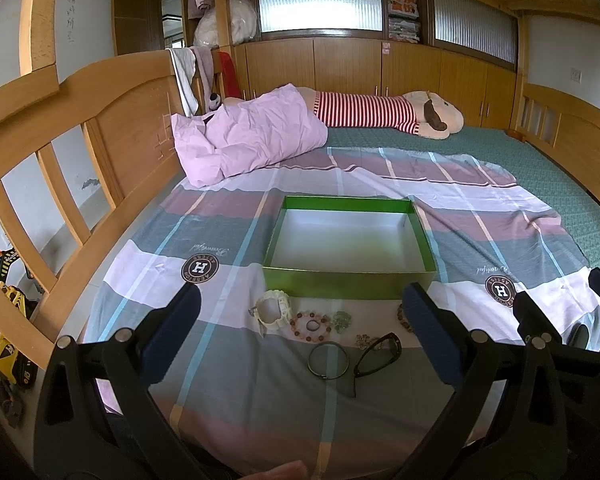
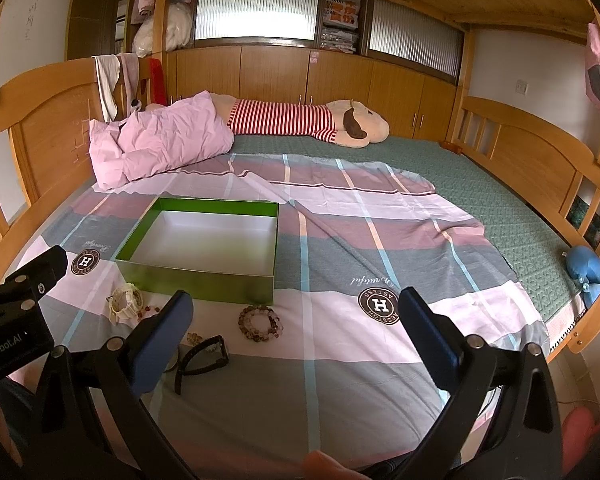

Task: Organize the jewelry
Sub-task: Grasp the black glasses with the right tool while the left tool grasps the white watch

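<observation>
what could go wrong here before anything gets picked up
The small pieces lie close together: the cream watch, pink bead bracelet and green piece nearly touch, so one grasp may drag a neighbour. The sunglasses abut the dark bangle and could snag it. The soft sheet may bunch under closing fingers. Both grippers are open, holding nothing.

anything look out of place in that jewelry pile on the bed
Yes: a pair of dark glasses lies among the bracelets, one arm folded out, beside the thin dark bangle. It is eyewear, not jewelry. The green box behind the pile is empty; nothing looks spilled or broken.
</observation>
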A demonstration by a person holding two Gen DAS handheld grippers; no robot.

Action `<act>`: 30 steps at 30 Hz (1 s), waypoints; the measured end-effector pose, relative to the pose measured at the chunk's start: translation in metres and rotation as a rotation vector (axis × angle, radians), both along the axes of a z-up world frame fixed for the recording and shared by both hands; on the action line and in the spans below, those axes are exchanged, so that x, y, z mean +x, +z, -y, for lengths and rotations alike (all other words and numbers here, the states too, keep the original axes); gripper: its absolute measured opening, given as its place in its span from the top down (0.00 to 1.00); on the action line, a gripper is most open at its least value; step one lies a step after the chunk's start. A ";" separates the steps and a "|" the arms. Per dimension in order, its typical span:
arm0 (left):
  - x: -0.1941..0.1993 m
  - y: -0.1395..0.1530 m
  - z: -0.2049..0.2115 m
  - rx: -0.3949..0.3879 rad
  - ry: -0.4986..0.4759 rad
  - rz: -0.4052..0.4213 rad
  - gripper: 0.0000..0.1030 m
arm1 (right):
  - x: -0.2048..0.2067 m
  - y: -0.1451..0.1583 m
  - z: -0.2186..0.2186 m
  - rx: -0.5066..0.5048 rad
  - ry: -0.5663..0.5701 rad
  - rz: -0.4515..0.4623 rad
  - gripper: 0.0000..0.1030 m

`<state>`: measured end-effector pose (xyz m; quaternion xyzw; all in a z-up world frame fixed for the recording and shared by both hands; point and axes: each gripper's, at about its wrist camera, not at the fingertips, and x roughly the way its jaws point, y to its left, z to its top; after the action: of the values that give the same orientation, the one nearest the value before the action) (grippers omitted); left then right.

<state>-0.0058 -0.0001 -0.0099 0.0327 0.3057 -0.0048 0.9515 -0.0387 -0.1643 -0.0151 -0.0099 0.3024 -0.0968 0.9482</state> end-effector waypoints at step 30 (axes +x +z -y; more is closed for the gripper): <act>0.085 -0.167 -0.031 -0.027 -0.049 -0.493 0.27 | 0.121 -0.175 -0.026 0.171 0.228 -0.523 0.51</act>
<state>0.0795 0.0309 -0.1765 0.0253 0.5278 -0.0395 0.8481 0.0823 -0.1383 -0.1906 0.0117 0.5404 0.0419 0.8402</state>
